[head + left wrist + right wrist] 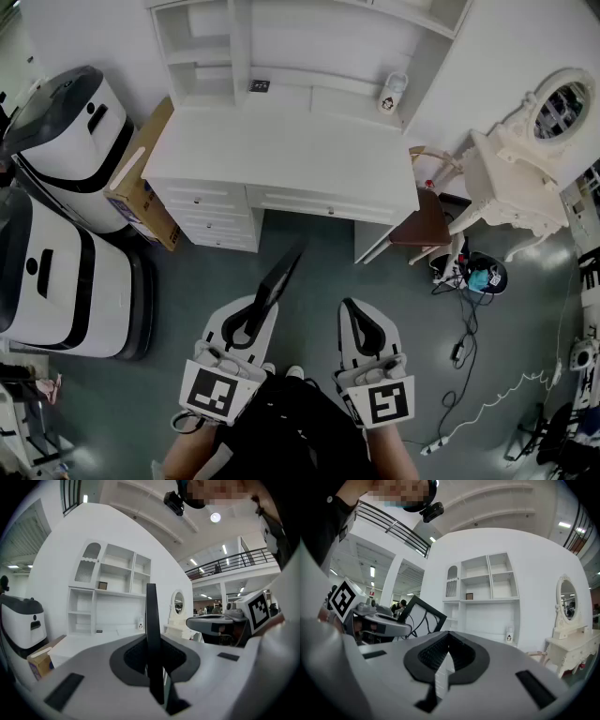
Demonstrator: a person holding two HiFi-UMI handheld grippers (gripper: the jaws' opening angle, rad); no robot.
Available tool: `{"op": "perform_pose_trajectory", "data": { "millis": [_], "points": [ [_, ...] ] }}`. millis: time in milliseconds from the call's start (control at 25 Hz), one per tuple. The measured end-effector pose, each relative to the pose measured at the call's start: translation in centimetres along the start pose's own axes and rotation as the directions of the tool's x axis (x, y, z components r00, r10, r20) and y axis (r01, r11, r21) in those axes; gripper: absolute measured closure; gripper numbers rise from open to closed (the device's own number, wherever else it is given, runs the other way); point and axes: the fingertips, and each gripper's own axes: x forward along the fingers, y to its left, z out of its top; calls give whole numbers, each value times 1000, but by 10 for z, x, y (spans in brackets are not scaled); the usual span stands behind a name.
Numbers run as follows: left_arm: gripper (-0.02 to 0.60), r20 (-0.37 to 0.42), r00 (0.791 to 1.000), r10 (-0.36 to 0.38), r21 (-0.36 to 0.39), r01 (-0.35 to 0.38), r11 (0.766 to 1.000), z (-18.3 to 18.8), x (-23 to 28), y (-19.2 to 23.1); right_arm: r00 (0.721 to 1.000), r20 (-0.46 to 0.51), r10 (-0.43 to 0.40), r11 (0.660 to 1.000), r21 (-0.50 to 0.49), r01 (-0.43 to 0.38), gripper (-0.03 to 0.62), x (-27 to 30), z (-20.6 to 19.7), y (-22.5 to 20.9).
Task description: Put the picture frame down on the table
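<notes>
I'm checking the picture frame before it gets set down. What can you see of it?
The picture frame has a thin black rectangular border around a white picture with black curving lines. The left claw is shut on one edge and holds it on edge and tilted, in the air above the floor and short of the white desk. Nothing else touches it.

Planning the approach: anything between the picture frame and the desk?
Head view: only bare floor between the picture frame, in the left gripper, and the desk.
</notes>
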Motion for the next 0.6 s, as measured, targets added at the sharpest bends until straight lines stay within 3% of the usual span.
{"op": "perform_pose_trajectory", "data": {
  "millis": [600],
  "points": [
    [543,0,1000,25,3,-25,1000,1,6,-9,999,23,23,999,40,-24,592,-5,-1,-12]
  ]
}}
